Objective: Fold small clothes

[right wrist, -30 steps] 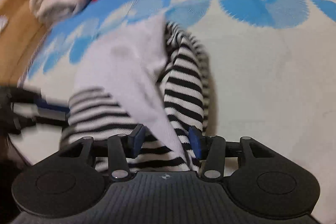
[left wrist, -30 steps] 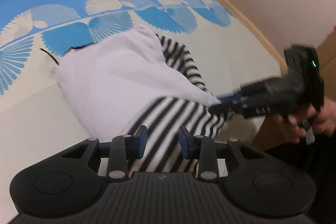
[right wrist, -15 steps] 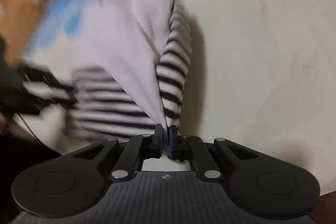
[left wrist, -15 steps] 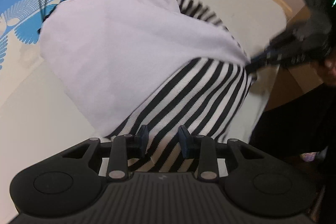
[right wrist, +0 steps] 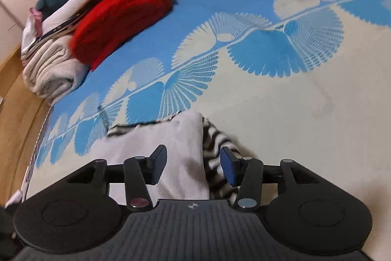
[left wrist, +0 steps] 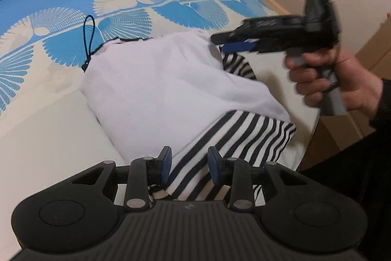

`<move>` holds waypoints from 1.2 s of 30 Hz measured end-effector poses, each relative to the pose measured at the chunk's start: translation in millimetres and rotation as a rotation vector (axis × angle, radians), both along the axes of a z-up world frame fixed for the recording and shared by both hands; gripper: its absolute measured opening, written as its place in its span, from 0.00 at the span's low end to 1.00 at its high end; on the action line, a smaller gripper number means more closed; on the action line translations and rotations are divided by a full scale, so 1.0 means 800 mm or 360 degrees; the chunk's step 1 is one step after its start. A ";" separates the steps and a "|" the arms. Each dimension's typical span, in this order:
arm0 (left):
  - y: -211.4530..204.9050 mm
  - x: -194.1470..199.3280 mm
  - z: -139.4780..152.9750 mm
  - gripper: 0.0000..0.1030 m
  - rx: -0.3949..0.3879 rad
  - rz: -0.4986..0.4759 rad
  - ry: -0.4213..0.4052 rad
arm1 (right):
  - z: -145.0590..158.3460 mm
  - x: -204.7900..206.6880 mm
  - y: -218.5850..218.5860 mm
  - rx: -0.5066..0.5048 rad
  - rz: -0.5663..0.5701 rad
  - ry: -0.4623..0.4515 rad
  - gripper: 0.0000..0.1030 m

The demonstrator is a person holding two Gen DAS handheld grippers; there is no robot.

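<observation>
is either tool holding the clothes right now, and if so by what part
Neither grips. The right tool has just been opening, its pads clear of the white cloth between them. The left tool stands open over the striped hem.

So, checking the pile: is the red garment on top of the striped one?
No, the red garment lies far off, apart from the striped one.

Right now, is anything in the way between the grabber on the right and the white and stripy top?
Nothing visible is. The right gripper hangs just over the white and black-striped knit top, its jaws just opened, cloth showing between them unpinched. The red folded sweater lies far across the blue fan-print bedspread.
</observation>
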State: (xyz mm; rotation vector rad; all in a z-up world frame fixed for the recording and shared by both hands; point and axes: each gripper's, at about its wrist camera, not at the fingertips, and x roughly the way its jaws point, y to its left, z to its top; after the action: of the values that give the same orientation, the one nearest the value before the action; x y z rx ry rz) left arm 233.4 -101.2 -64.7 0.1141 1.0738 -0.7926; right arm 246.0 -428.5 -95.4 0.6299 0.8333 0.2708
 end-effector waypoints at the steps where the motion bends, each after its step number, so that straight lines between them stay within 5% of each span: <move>1: 0.002 -0.001 0.003 0.35 -0.0017 0.0000 -0.0001 | -0.008 0.009 0.005 0.0020 -0.0006 0.0024 0.49; 2: -0.001 -0.001 0.003 0.35 -0.0033 -0.0008 -0.0004 | -0.014 0.010 0.010 0.0040 0.0001 0.0055 0.43; 3: -0.003 -0.002 0.004 0.35 -0.0048 -0.0019 -0.0002 | -0.018 0.011 0.010 0.0095 0.0016 0.0073 0.02; 5: -0.011 -0.007 -0.003 0.35 -0.0035 -0.0056 0.0043 | -0.006 0.009 0.001 0.0244 -0.0041 -0.0001 0.02; 8: -0.034 -0.020 -0.025 0.35 0.0115 -0.0173 0.0058 | 0.019 0.007 -0.011 0.0228 -0.0177 -0.0144 0.02; 11: -0.047 -0.024 -0.034 0.35 0.0169 -0.0203 0.0059 | -0.006 0.022 0.012 -0.0117 -0.0200 0.0070 0.02; 14: -0.040 -0.019 -0.022 0.35 0.0129 -0.0180 0.0075 | -0.023 0.024 0.027 -0.0206 -0.0171 0.0221 0.06; 17: -0.020 -0.010 -0.001 0.35 0.0022 -0.0078 0.0029 | 0.027 -0.004 0.027 -0.0427 -0.0225 -0.0010 0.09; 19: -0.007 -0.001 0.011 0.35 -0.0041 0.0001 0.0008 | 0.058 -0.032 0.024 -0.0335 -0.0093 -0.0219 0.10; 21: -0.003 0.008 0.013 0.35 -0.0057 0.0068 0.0005 | 0.066 -0.055 0.032 -0.0117 0.0255 -0.0297 0.22; 22: -0.004 0.013 0.008 0.35 -0.0042 0.0089 0.0018 | 0.063 -0.066 0.042 -0.0071 0.0457 -0.0288 0.26; 24: -0.017 0.021 -0.015 0.35 0.0094 0.0121 0.0027 | 0.050 -0.085 0.065 -0.0263 0.0673 -0.0262 0.26; 27: -0.032 0.009 -0.026 0.35 0.0206 0.0062 -0.0037 | -0.012 -0.084 0.082 -0.0616 0.0708 0.0079 0.25; 30: -0.023 -0.002 0.005 0.35 0.0096 0.0033 -0.0057 | -0.022 -0.087 0.070 -0.0622 0.0670 0.0113 0.25; 33: -0.018 -0.030 0.019 0.36 0.0004 -0.0203 -0.0042 | -0.024 -0.085 0.071 -0.0707 0.0653 0.0138 0.25; 36: -0.037 -0.058 -0.032 0.36 0.0331 -0.0391 0.0032 | -0.033 -0.089 0.070 -0.0802 0.0689 0.0176 0.25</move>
State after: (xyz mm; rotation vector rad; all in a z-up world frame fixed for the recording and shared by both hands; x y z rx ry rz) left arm 187.0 -131.0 -90.3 0.4214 1.1733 -0.9010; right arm 175.0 -372.7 -122.2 -0.0137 1.0937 0.4013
